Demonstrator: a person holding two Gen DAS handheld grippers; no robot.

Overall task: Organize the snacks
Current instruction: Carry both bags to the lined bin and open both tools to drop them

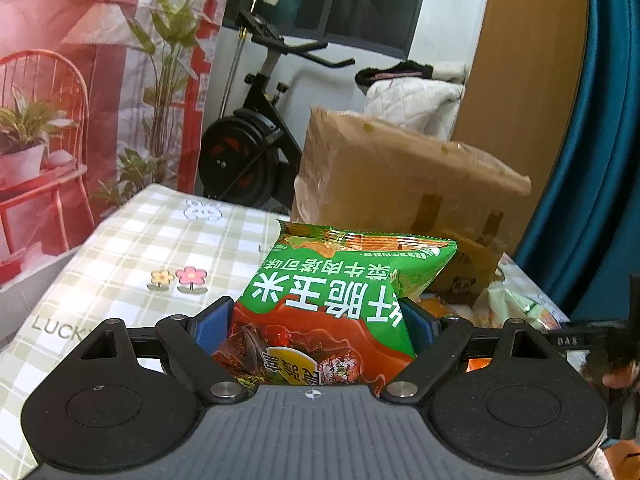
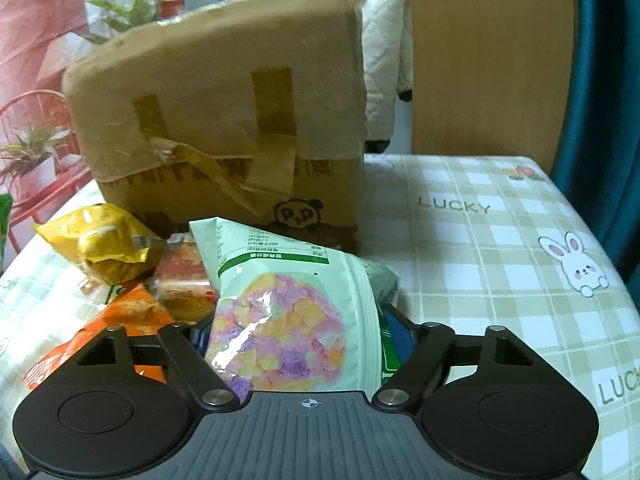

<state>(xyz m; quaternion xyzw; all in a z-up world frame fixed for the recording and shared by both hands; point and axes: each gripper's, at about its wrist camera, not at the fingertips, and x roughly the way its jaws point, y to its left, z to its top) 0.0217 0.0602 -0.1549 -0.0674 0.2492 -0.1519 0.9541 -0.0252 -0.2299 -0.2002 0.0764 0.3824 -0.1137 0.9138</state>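
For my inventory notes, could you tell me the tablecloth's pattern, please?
The tablecloth is a pale green-and-white check with bunnies, flowers and "LUCKY" lettering, clearest in the right wrist view.

Each gripper, left (image 1: 314,330) and right (image 2: 296,332), has black linkage arms, silver pivot screws, blue pads (image 1: 212,326), and a grey ribbed body.

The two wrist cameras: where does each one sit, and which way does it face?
Left wrist: sits on the left gripper, looks along its fingers over the checked table; they clamp a green corn snack bag.
Right wrist: sits on the right gripper, faces the snack pile; its fingers grip a pale green puff bag.
Both show the taped cardboard box.
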